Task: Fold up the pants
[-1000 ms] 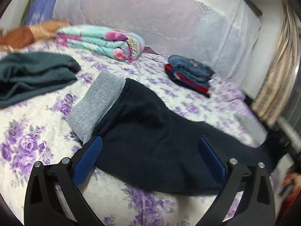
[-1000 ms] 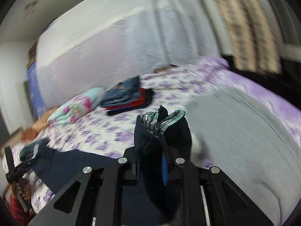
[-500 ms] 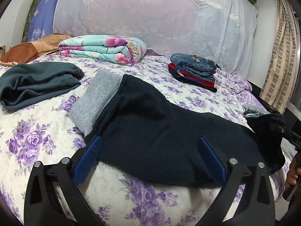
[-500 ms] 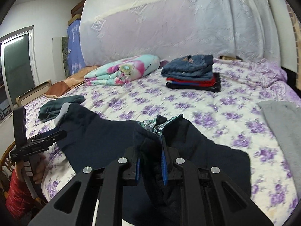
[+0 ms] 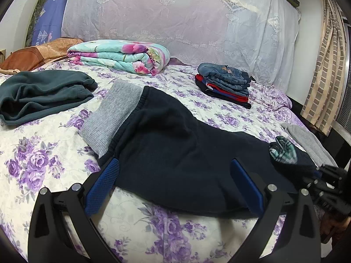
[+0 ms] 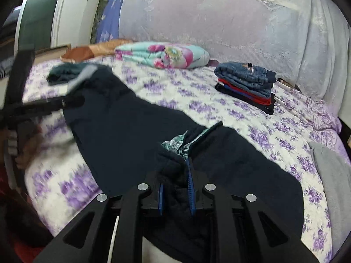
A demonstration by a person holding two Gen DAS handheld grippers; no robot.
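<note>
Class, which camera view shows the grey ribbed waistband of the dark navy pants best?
The left wrist view: the grey ribbed waistband lies close, sharp and fully visible on the dark navy pants. The right wrist view shows it only far off and blurred.

Bed in purple-flowered sheet, navy pants along near edge, green garment at left, folded quilt and clothes stack toward far edge, grey cloth at right edge

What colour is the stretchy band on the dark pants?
Grey. The waistband of the navy pants shows best in the left wrist view.
</note>
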